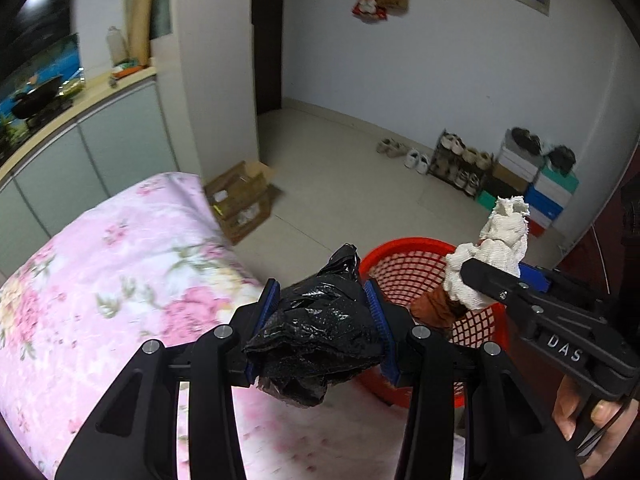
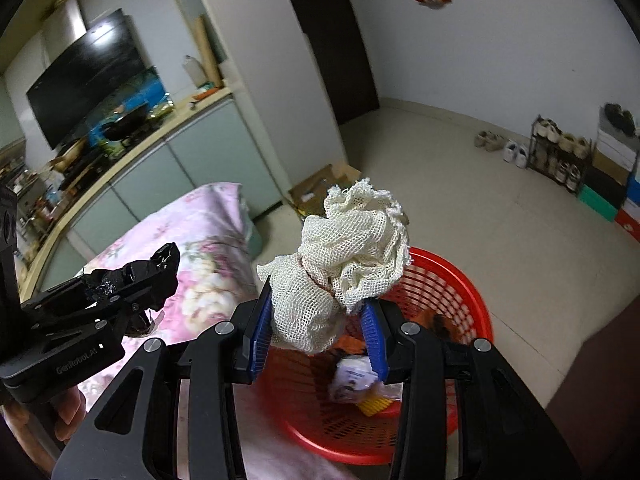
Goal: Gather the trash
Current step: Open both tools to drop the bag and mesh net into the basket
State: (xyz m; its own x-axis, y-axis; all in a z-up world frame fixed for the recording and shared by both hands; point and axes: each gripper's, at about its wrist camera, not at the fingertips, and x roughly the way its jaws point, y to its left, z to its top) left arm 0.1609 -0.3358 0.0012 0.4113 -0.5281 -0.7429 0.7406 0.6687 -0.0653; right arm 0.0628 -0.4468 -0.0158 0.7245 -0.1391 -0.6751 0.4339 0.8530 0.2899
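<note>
At the far left lies the pink floral cover (image 1: 120, 280); keep both loads off it, since anything dropped there must be picked up again. Your left gripper (image 1: 320, 320) has its blue pads (image 1: 266, 308) pressed narrowly onto a crumpled black plastic bag (image 1: 316, 332); the bag bulges above and below the pads and hangs over the cover's edge, just beside the red mesh basket (image 1: 404, 252) but not yet above its opening; carry it rightward until the whole wad is inside the rim line before you release. In the right wrist view the same basket (image 2: 472, 280) sits on the floor directly beyond the fingers and already holds a printed wrapper (image 2: 352, 380) and a yellow piece (image 2: 376, 406); treat it as the drop target for both items. Your right gripper (image 2: 316, 336) is closed narrowly on a bunched white mesh cloth (image 2: 344, 264); most of the cloth billows above the pads and it appears to hang over the basket's near portion. Judged from these views, the right load is better placed, so release it first; open the fingers fully, because loose mesh may snag on the ribbed pads. Keep the two grippers apart as they converge, as the right one (image 1: 492, 284) already reaches across the basket close to the left. Lower each load toward the opening before letting go; light plastic can drift past the rim.
</note>
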